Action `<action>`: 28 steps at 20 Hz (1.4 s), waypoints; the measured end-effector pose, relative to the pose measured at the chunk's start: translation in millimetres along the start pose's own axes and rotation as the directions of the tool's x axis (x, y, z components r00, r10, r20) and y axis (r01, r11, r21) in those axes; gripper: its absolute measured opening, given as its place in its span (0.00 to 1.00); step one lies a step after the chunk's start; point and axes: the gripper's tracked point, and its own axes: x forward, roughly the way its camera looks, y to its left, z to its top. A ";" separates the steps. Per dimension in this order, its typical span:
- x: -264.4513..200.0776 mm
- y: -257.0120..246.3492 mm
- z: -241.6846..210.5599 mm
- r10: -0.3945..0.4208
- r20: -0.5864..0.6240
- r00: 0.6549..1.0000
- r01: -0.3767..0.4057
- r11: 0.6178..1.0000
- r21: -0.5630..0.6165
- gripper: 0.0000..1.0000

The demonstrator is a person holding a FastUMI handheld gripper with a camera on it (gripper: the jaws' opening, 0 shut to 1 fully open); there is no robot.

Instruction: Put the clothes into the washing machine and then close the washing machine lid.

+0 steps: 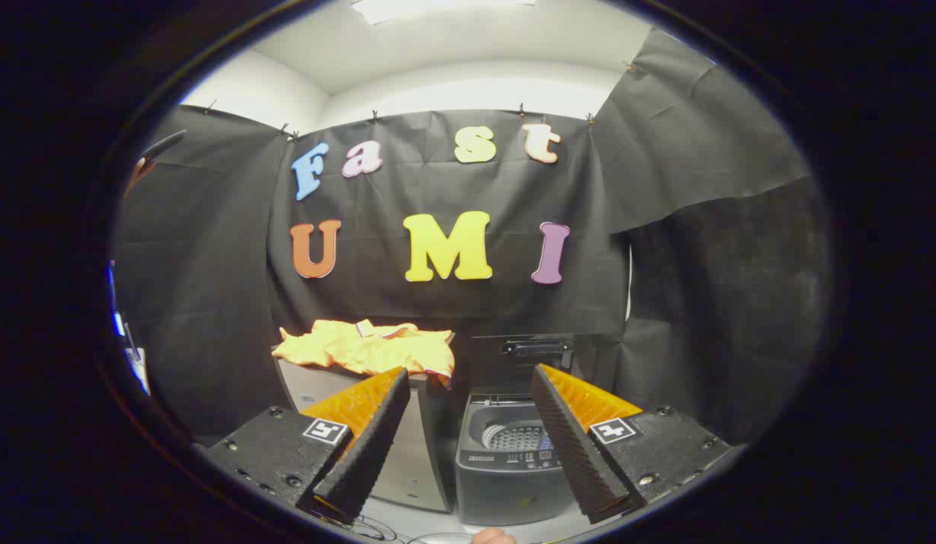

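One cloth (368, 349) lies on a box (407, 446) beside the washer (505, 468), whose lid (535, 349) stands up for loading; the gripper (468, 408) has its jaws wide open, empty.

A light grey cabinet (418, 453) stands at lower centre against the black cloth wall (211, 302). Above the cloth run a white wall (468, 91) and ceiling (437, 38). Thin cables (362, 527) lie at the bottom.

Cloth-walled booth (211, 249) with washing machine (505, 461)
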 end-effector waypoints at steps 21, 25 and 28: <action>3.0 -9.0 6.2 -0.002 0.006 1.000 0.002 1.000 0.004 1.00; 4.1 -9.3 2.9 0.000 -0.008 1.000 0.000 1.000 0.012 1.00; 6.4 -8.7 3.6 0.002 -0.005 1.000 -0.002 1.000 0.015 1.00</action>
